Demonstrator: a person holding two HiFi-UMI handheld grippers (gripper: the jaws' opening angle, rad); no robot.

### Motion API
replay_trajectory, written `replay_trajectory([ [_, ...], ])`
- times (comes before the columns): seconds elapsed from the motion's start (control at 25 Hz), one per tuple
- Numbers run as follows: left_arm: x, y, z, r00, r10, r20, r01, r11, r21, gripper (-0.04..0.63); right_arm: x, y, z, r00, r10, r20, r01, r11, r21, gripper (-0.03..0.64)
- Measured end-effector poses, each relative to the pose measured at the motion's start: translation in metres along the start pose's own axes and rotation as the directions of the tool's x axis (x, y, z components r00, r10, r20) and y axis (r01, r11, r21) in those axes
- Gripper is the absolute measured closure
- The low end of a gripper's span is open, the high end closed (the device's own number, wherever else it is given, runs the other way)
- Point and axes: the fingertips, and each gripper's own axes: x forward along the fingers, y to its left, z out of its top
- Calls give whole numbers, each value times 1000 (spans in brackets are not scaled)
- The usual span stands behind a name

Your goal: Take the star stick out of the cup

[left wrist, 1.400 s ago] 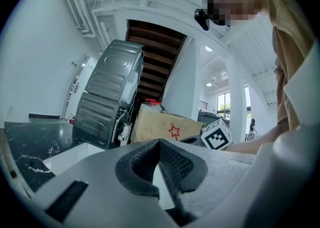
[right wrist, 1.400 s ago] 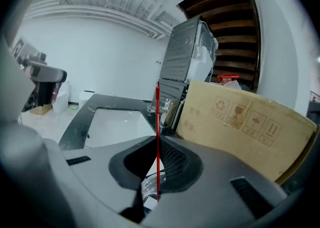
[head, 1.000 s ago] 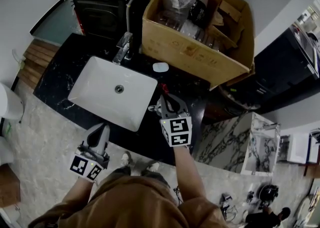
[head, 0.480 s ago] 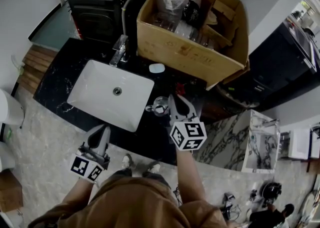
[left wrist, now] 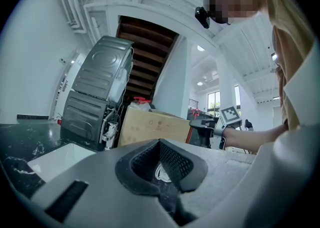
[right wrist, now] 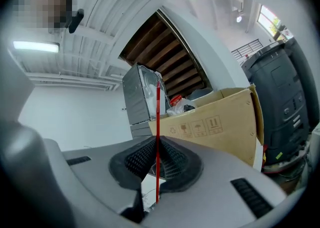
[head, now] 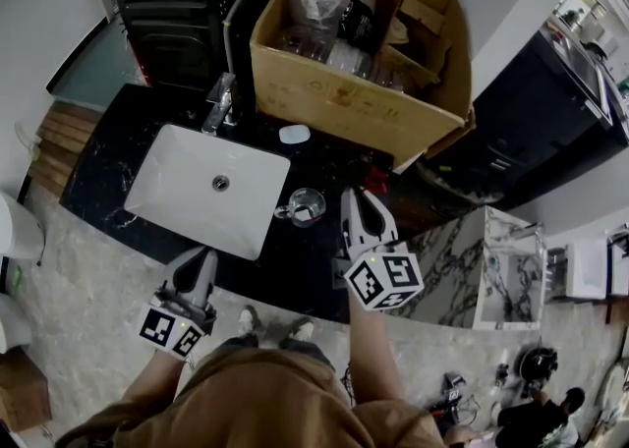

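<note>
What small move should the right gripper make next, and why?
Probably carry the stick further aside and lay it on the counter. The right gripper is shut on it, and it appears clear of the cup.

The thin red plastic stick (right wrist: pixel 157 137) topped with a small red star (head: pixel 374 179) is pinched between the closed jaws of the right gripper (head: pixel 362 196) – in the right gripper view it runs straight up and down across the pads, its lower end just below them. It is apart from the cup, off to its right. The clear glass cup with a side handle (head: pixel 306 206) stands upright on the dark stone countertop (head: pixel 285 252) – handle to the left, just right of the white sink (head: pixel 187 191).
</note>
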Motion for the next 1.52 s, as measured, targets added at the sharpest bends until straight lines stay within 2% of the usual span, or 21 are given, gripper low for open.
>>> replay_trajectory([
  [0.56, 19, -24, -3, 998, -63, -12, 64, 998, 8, 595, -64, 1, 38, 996, -5, 87, 5, 1000, 0, 603],
  [0.8, 30, -32, 5, 996, -84, 3, 84, 996, 21, 595, -99, 12, 45, 994, 20, 106, -18, 1000, -23, 604],
  [1.08, 33, -43, 9, 995, -100, 12, 99, 994, 34, 595, -142, 16, 45, 993, -13, 117, 18, 999, -39, 604],
  [1.52, 23, -63, 33, 990, -135, 49, 133, 990, 52, 595, -174, 16, 79, 978, -44, 202, 65, 993, -97, 604],
])
